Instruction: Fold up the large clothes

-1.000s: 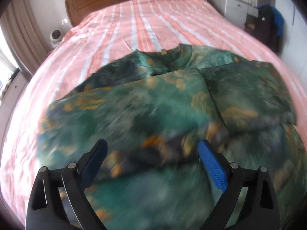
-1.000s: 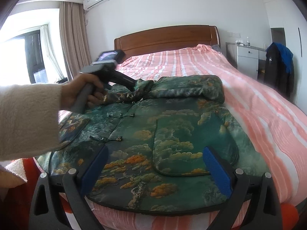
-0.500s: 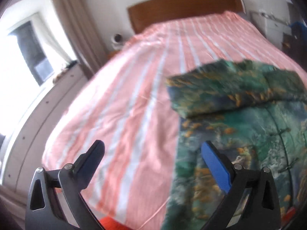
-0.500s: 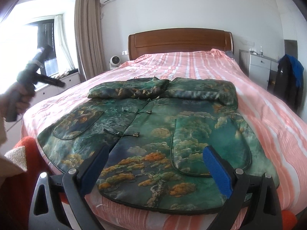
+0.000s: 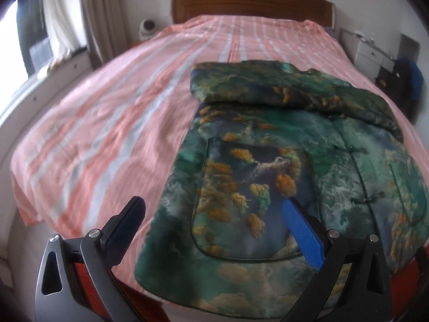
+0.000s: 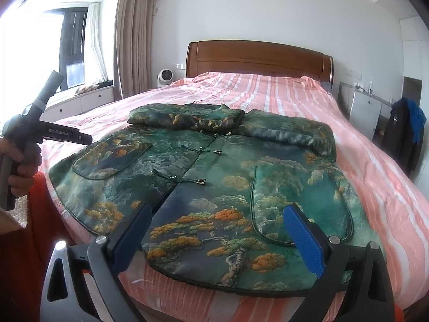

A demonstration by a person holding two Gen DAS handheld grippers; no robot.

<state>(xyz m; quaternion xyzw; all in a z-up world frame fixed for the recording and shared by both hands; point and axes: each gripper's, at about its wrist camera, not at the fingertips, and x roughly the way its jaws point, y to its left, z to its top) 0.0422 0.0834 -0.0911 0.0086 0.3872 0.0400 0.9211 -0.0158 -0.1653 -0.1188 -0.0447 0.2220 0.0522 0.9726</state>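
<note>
Left gripper (image 5: 211,214) spread wide and empty above the near hem, right gripper (image 6: 219,225) likewise wide, holding nothing, green landscape-print jacket (image 6: 214,177) flat on striped pink bed (image 6: 375,177), both sleeves folded across the chest, wooden headboard (image 6: 257,59) behind.

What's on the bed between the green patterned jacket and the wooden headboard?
Only bare pink striped bedspread, shown in the right wrist view between the green patterned jacket and wooden headboard.

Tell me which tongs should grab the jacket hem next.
Probably the right tongs: open, just above the jacket hem. The left tongs, also open, straddle its side edge.
</note>
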